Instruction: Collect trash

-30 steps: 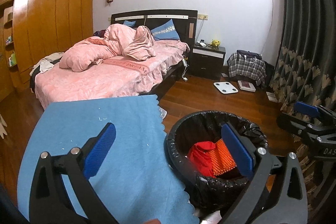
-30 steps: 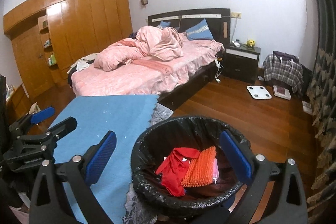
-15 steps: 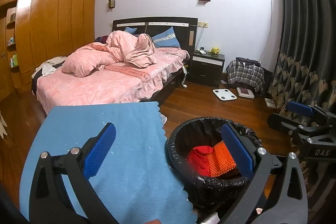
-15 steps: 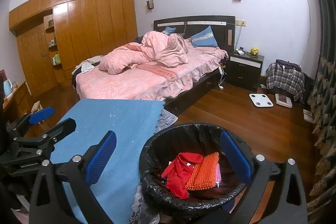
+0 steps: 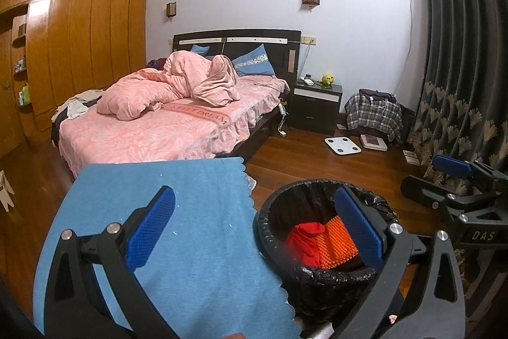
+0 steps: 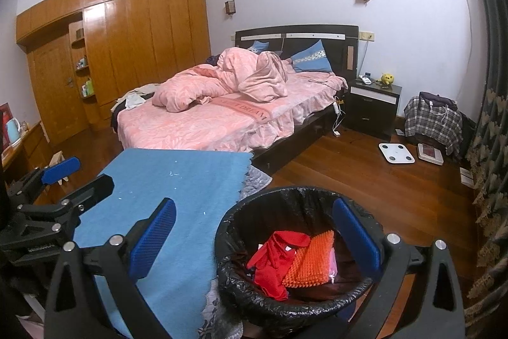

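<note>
Both tongs are spread wide and hold nothing: the left gripper hangs above the seam between the blue cloth and the bin, and the right gripper hangs over the near rim of that same bin, with each one visible at the edge of the other's view. The trash sits inside the black liner, a crumpled red piece on the left and an orange bumpy pad touching it on the right, with a sliver of pink tucked under the pad's right edge. No loose scraps of any size show on the cloth, only a few pale flecks, so the collecting looks close to finished, though the near part of the table is hidden behind the tongs. The risks from here are small but real: a finger dropping low could catch the loose liner at the rim and drag it off or tip the bin; a sweep across the table could snag the scalloped edge of the cloth and pull it toward the bin; and the two tools, held near each other, could knock together. Readable writing is sparse: the pink bedspread carries "SWEET DREAM" along its band, and the right gripper's body shows "DAS" in the left wrist view.
</note>
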Tool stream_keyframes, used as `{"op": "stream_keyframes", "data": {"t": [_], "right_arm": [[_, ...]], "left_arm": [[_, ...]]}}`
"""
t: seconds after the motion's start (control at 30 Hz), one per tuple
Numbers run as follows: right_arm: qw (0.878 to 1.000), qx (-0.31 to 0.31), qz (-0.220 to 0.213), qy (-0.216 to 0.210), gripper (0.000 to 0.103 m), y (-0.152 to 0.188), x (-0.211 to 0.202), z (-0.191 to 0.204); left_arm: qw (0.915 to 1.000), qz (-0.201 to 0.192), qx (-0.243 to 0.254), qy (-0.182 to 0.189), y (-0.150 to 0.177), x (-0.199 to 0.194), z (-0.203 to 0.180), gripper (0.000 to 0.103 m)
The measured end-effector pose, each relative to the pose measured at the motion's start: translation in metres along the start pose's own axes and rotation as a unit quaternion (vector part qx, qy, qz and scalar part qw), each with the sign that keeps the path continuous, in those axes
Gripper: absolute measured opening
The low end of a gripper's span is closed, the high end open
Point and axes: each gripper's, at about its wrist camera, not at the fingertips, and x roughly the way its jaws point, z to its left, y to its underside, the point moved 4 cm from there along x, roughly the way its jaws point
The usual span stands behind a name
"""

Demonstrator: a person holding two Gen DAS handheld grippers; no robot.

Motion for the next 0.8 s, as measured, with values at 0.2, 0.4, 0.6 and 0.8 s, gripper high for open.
{"op": "stream_keyframes", "data": {"t": [0.2,0.4,0.6,0.8], "right_arm": [[1.000,-0.001,0.001,-0.001,0.097,0.0016,0.0008,0.0004],[1.000,-0.001,0.001,-0.001,0.097,0.0016,0.0008,0.0021],[1.000,-0.002,0.001,-0.001,0.097,0.0009,0.0001,0.0043],[1.000,-0.002,0.001,-0.001,0.097,0.0016,0.0006,0.0038]], "left_arm": [[1.0000,0.000,0.002,-0.002,-0.0008,-0.0008,0.0012,0.098],[1.0000,0.000,0.002,-0.003,-0.0012,-0.0010,0.0020,0.098],[1.0000,0.001,0.002,-0.004,-0.0015,-0.0001,0.0037,0.098],[1.0000,0.001,0.003,-0.004,-0.0015,0.0000,0.0053,0.098]]}}
